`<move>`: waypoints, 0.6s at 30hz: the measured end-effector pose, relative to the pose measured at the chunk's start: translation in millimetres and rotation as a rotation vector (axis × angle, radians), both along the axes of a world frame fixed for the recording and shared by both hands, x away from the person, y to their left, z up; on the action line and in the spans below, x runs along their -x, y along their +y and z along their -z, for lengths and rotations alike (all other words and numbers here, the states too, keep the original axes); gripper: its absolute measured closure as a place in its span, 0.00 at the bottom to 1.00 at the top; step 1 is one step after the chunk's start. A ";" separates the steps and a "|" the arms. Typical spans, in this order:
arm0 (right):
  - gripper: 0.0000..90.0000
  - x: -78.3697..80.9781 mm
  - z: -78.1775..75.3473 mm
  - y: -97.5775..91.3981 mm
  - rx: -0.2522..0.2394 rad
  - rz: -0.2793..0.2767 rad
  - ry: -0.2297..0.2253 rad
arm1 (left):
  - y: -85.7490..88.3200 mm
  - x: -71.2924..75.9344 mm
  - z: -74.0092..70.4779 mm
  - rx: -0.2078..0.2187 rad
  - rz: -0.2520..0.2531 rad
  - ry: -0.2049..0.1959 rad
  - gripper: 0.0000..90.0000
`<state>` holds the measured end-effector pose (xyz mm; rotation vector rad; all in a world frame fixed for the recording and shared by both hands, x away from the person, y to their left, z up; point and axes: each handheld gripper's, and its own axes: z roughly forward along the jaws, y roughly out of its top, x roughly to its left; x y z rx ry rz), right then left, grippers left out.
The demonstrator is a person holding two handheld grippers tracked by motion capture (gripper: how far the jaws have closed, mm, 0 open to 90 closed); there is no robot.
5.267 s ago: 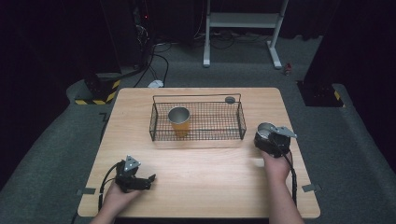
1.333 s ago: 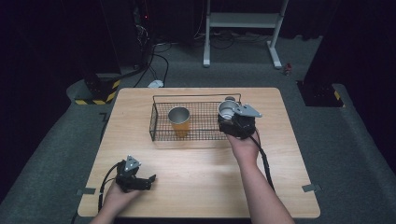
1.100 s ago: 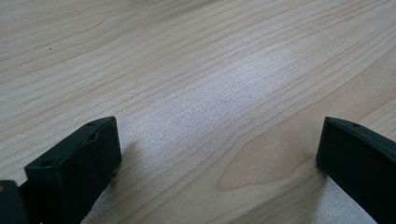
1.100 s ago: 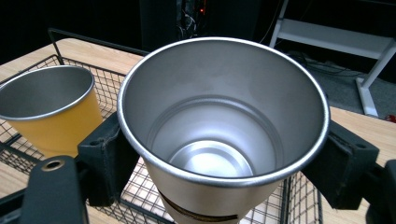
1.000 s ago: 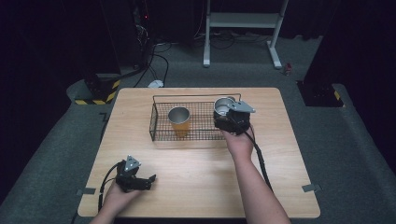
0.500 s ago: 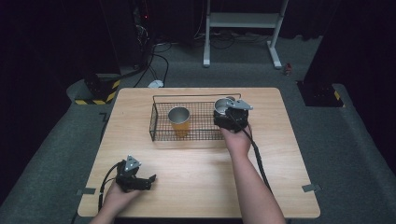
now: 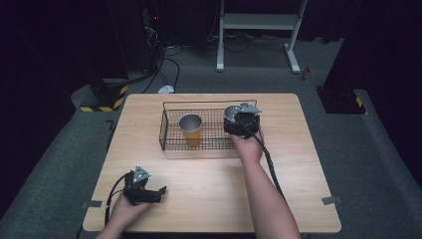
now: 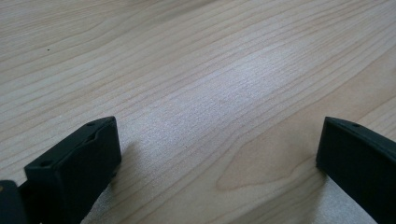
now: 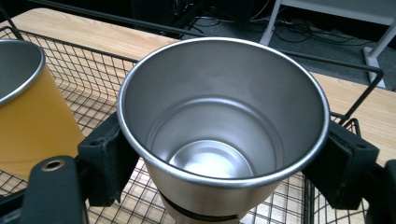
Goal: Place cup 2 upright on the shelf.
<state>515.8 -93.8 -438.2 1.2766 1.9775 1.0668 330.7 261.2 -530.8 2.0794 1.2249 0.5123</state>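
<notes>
My right gripper (image 7: pixel 238 121) is shut on a silver metal cup (image 9: pixel 219 135), which stands upright between its jaws over the right end of the black wire basket (image 7: pixel 171 144). Whether the cup touches the basket floor I cannot tell. An orange cup with a metal inside (image 7: pixel 190 128) stands upright in the basket's middle, seen at the left edge of the right gripper view as the orange cup (image 9: pixel 28 112). My left gripper (image 7: pixel 158 191) rests open on the wooden table (image 7: pixel 209 189) near the front left corner, with bare wood (image 8: pixel 210 102) between its jaws.
The basket's rim (image 9: pixel 327 60) runs just behind the silver cup. Beyond the table lie cables and a white stand's legs (image 7: pixel 259 30) on the grey floor. A yellow-and-black striped block (image 7: pixel 107 102) sits off the table's far left corner.
My right gripper has carried the silver cup from the table's right side leftward to the basket's right end, and in the last second it eased slightly further in. The left gripper stayed put.
</notes>
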 end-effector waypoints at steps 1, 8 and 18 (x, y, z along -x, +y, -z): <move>0.21 -0.9 1.2 0.2 -0.003 0.003 0.008 | 0.1 0.0 -0.1 -0.002 0.001 0.000 0.00; 0.21 -5.1 10.6 0.4 0.017 0.010 0.068 | 0.1 0.0 -0.1 -0.002 0.001 0.001 0.00; 0.21 -10.3 20.7 2.2 0.027 0.012 0.114 | 0.1 -0.1 0.0 0.000 0.003 0.000 0.00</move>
